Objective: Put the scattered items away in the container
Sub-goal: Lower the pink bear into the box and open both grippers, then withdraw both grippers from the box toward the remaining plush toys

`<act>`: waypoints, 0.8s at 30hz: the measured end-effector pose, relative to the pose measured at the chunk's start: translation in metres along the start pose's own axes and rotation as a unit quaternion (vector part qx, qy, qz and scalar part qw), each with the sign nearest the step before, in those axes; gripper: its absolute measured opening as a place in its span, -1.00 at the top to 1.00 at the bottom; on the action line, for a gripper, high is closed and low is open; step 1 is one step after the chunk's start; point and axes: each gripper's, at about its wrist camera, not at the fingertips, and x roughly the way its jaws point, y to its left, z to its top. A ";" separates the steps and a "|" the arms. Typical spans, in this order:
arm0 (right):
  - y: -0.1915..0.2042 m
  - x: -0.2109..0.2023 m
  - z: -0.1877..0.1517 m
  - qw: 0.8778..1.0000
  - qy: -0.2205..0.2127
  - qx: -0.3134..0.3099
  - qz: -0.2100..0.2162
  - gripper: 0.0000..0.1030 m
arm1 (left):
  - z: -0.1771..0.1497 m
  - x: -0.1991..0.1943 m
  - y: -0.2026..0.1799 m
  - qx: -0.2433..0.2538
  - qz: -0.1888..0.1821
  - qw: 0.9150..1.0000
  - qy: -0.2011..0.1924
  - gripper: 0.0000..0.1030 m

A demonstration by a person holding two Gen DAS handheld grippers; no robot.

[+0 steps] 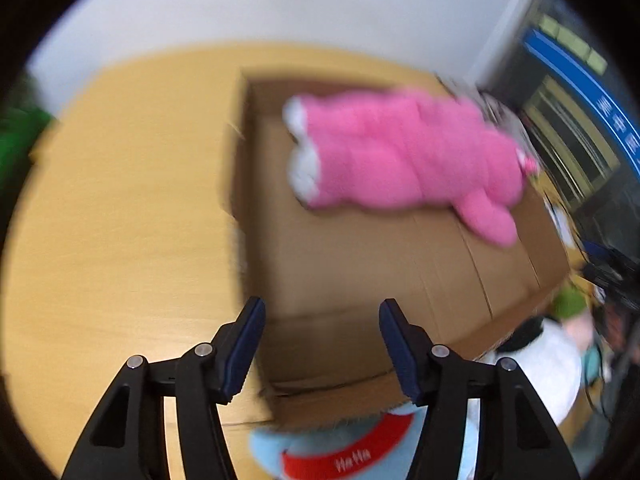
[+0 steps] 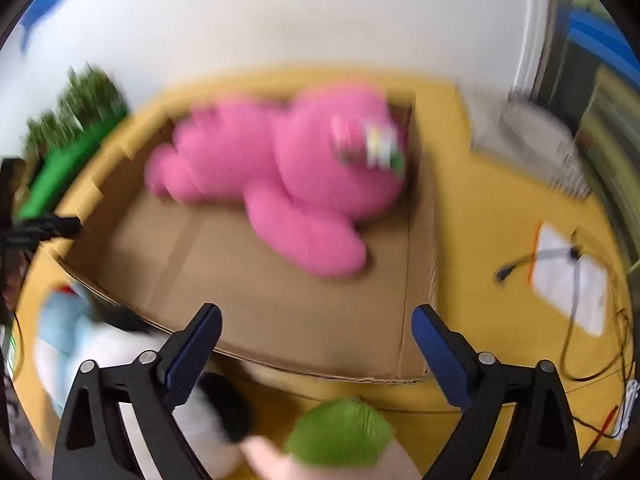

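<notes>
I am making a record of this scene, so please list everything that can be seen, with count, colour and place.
pink plush toy: one, pink, lying inside the box.
cardboard box: one, brown, open, on the table.
table: one, yellow wood, under everything.
light blue plush: one, light blue with red band, outside the box's near edge.
black and white plush: one, beside the box, outside.
green-haired toy: one, green hair on pale body, in front of the box.
white paper: one, on the table right of the box, with cables.
left gripper: one, black, blue pads, jaws open, empty.
right gripper: one, same, jaws open, empty.
</notes>
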 end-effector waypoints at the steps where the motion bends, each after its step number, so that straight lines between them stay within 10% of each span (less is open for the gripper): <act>1: 0.010 -0.027 0.002 0.999 -0.037 -0.002 0.006 -1.00 | -0.001 -0.028 -0.006 0.007 0.012 0.999 -0.042 -0.37; 6: 0.056 -0.099 -0.008 0.992 -0.115 0.006 0.042 -1.00 | -0.040 -0.147 -0.035 0.017 0.020 0.970 -0.240 -0.65; 9: 0.084 -0.118 -0.029 0.991 -0.130 -0.007 0.007 -1.00 | -0.073 -0.180 -0.056 0.001 0.048 0.959 -0.281 -0.71; 24: 0.123 -0.152 -0.089 0.987 -0.141 -0.015 -0.070 -1.00 | -0.123 -0.151 -0.100 -0.003 0.042 0.983 -0.181 -0.72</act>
